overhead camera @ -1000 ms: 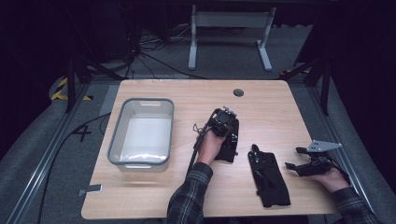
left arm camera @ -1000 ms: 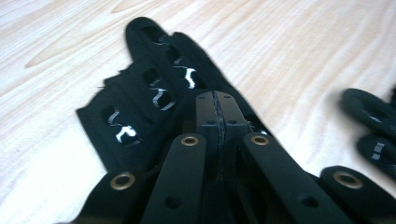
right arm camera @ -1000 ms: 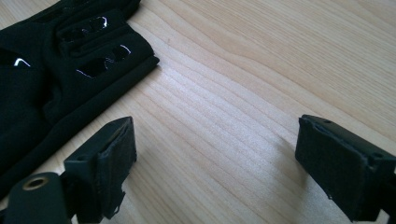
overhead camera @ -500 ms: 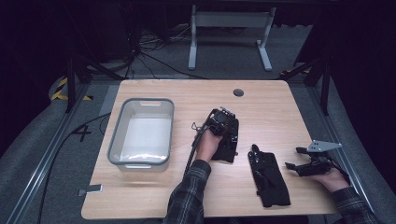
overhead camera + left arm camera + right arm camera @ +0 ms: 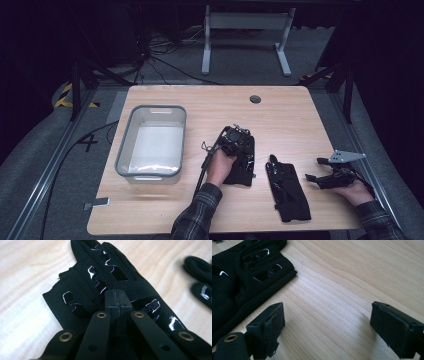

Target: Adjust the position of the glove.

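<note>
Gloves both lay on tabletop (image 5: 300,115); left gripper (image 5: 117,301) fingers clenched on first glove (image 5: 100,282); right gripper (image 5: 327,327) fingers released beside second glove (image 5: 287,192); grey bin (image 5: 126,155) held nothing; transfer judged pending.

The left gripper (image 5: 236,141) w/ the glove (image 5: 243,165) pinched in its closed fingers moved a bit toward the person and slightly down onto the surface (image 5: 280,115).

Table lit; surroundings dark; close foreground blurred
</note>
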{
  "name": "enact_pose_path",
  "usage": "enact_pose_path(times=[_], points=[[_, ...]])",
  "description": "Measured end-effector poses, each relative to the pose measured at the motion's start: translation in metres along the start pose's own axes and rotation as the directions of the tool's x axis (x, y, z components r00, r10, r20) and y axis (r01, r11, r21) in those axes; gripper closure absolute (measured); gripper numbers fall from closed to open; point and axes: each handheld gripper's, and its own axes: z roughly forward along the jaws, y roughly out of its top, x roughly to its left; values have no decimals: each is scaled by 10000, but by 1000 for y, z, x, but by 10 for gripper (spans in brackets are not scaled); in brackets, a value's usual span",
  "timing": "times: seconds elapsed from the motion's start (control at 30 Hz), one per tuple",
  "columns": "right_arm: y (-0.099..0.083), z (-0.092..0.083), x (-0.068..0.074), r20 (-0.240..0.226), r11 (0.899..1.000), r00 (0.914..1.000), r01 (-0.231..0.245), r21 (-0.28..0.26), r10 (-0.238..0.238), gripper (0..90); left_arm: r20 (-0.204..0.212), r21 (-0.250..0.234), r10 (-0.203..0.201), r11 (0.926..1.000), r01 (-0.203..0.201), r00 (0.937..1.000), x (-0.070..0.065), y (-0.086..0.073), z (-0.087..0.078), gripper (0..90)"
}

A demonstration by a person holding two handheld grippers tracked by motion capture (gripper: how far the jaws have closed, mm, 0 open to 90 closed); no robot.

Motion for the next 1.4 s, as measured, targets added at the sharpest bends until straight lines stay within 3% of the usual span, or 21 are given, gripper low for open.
enact_pose_path(times=[0.23,0.43,0.5,0.63,0.7,0.73,0.8,0.93,1.1,1.4], points=[[2,-3,0,-237,9998,9996,157,90,-155,230,212,-11,99,10000,-99,9997,-13,-12,-6,899],[15,-17,13,-1130,9970,9921,476,-603,-542,509,418,-67,9,10000,-6,9991,-22,-22,-11,900],[17,-19,16,-1307,9961,9894,548,-697,-636,548,453,-28,15,10000,-14,9990,-23,-24,-12,899],[25,-18,34,-2063,9919,9720,980,-804,-1128,712,557,-14,42,10000,-41,9984,-27,-30,-16,899],[28,-13,46,-2492,9899,9586,1255,-660,-1381,773,618,-11,46,10000,-46,9981,-30,-34,-18,899],[28,-13,46,-2492,9899,9586,1255,-660,-1381,773,618,-11,46,10000,-46,9981,-30,-34,-18,899],[30,-7,55,-2761,9862,9468,1587,-475,-1657,826,722,-30,-22,10000,24,9974,-33,-40,-21,899],[30,2,63,-3116,9842,9346,1765,-123,-1715,879,780,-19,98,10000,-96,9969,-37,-45,-24,899],[29,9,66,-3181,9821,9316,1881,86,-1756,899,921,-96,11,10000,-2,9958,-40,-51,-27,899],[42,25,66,-2753,9827,9449,1852,30,-1772,900,957,-181,-44,9998,62,9954,-47,-56,-28,899]])
